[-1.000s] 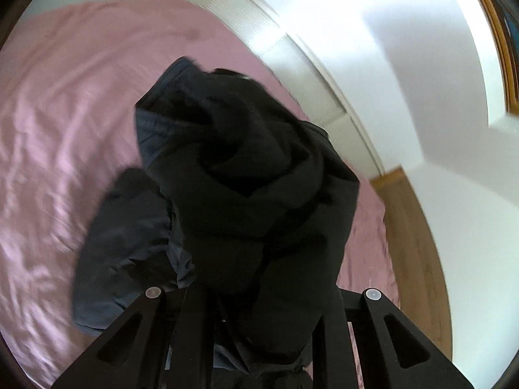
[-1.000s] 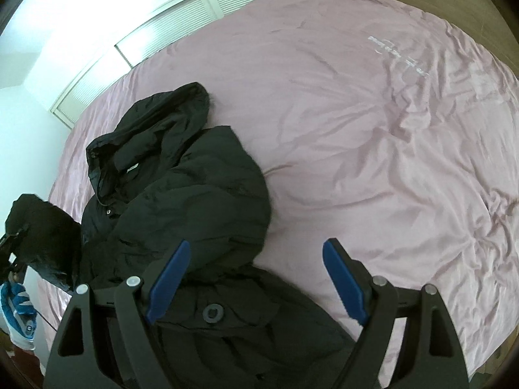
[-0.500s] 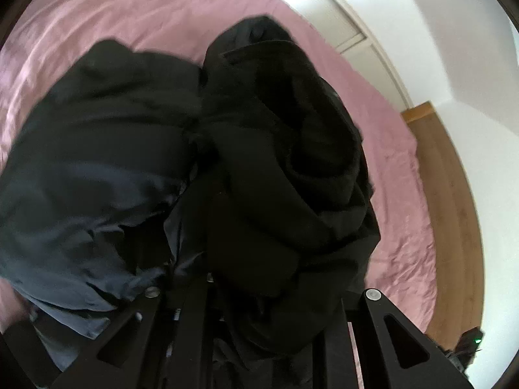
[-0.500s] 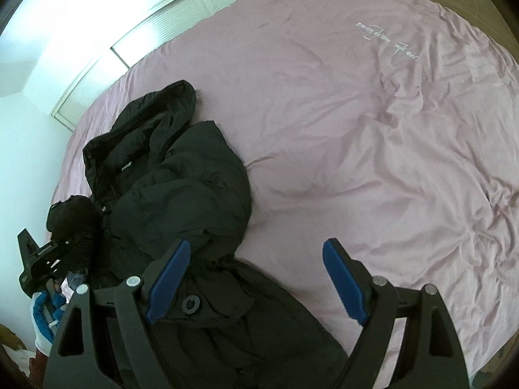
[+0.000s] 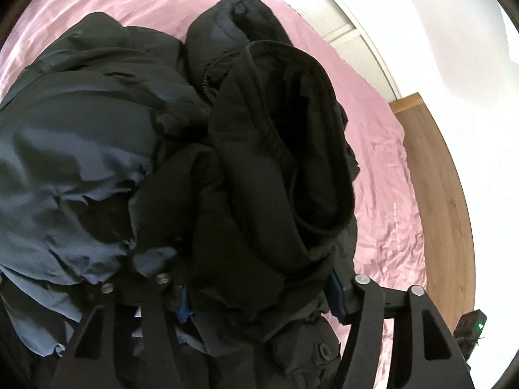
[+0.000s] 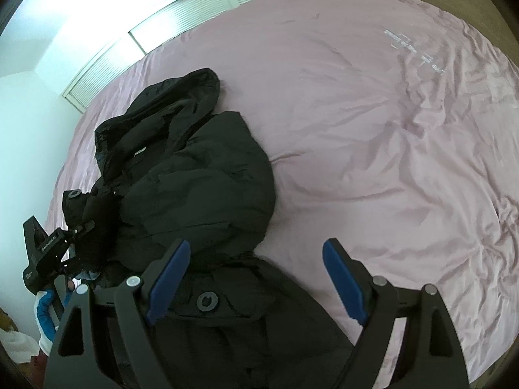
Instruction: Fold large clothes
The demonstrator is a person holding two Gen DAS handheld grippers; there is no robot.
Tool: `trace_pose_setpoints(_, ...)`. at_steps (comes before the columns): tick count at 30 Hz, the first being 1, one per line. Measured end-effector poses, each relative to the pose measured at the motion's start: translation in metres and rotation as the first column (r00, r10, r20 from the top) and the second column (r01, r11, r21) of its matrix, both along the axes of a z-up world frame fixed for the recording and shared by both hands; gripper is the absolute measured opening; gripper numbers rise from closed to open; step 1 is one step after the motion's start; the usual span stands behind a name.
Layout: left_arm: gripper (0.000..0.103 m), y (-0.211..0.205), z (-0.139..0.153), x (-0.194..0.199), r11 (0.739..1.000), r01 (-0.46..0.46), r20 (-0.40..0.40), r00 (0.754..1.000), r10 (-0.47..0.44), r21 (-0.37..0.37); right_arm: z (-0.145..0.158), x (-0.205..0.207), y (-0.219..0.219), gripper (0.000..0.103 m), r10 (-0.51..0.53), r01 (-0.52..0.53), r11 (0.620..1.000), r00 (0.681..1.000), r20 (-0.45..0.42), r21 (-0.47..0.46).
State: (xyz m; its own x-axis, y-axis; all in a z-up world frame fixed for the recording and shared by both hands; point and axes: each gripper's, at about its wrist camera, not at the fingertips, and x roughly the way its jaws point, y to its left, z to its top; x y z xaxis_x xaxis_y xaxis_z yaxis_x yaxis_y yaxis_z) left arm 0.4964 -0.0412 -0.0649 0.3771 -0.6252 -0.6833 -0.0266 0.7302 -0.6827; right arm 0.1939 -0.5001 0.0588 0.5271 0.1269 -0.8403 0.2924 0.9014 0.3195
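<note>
While left gripper [image 5: 259, 295] opens around jacket [image 6: 201, 188], right gripper [image 6: 256, 278] gapes over bedsheet [image 6: 373, 129].

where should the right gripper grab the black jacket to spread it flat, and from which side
Probably the hem edge of the black jacket lying just ahead of the right gripper, near the round snap. Come from above, from the bare pink sheet side: there the fabric ends in one flat layer, while further left it is bunched.

Left gripper [image 5: 259, 295]: our jaws opening, dark cloth bunched between them.
Right gripper [image 6: 256, 278]: our jaws wide apart, pads gripping nothing.
</note>
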Motion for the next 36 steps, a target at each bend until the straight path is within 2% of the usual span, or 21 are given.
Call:
trace_pose_setpoints(2,0.067,0.005,0.007,0.003,1.0,0.013,0.0,1.0,-0.013,-0.02,0.0,0.002,0.006,0.084,0.009,-0.009,1.0,1.0,-0.001,-0.003)
trace_pose_setpoints(8,0.068,0.003,0.014,-0.009,0.993,0.093,0.014,0.996,-0.092,-0.078,-0.002,0.009,0.028,0.084,0.041,-0.041,0.999,0.999,-0.01,-0.01)
trace_pose_setpoints(12,0.068,0.017,0.024,-0.013,0.991,0.105,0.04,0.994,-0.102,-0.087,0.0,0.018,0.053,0.084,0.084,-0.085,0.996,0.996,-0.007,-0.018)
trace_pose_setpoints(15,0.068,0.03,0.038,-0.009,0.994,0.102,0.08,0.992,-0.099,-0.039,0.004,0.028,0.079,0.084,0.134,-0.134,0.991,0.991,0.003,-0.02)
trace_pose_setpoints(17,0.068,0.046,0.045,-0.005,0.995,0.096,0.104,0.99,-0.099,0.038,0.009,0.036,0.101,0.084,0.179,-0.179,0.984,0.984,0.015,-0.023)
trace_pose_setpoints(20,0.068,0.068,0.048,0.0,0.991,0.074,0.114,0.99,-0.086,0.108,0.018,0.05,0.142,0.084,0.267,-0.265,0.963,0.963,0.04,-0.041)
trace_pose_setpoints(26,0.069,0.115,0.038,0.011,0.988,0.011,0.096,0.995,-0.026,0.156,0.03,0.087,0.222,0.084,0.42,-0.416,0.907,0.904,0.082,-0.056)
trace_pose_setpoints(30,0.069,0.125,0.028,0.014,0.981,0.018,0.083,0.996,-0.034,0.192,0.034,0.114,0.27,0.084,0.49,-0.484,0.872,0.865,0.108,-0.076)
trace_pose_setpoints(34,0.069,0.125,0.016,0.016,0.979,0.038,0.074,0.996,-0.054,0.198,0.024,0.138,0.301,0.084,0.537,-0.531,0.843,0.838,0.096,-0.08)
trace_pose_setpoints(36,0.069,0.124,0.008,0.017,0.979,0.044,0.065,0.996,-0.058,0.197,0.01,0.146,0.302,0.084,0.538,-0.533,0.843,0.84,0.069,-0.077)
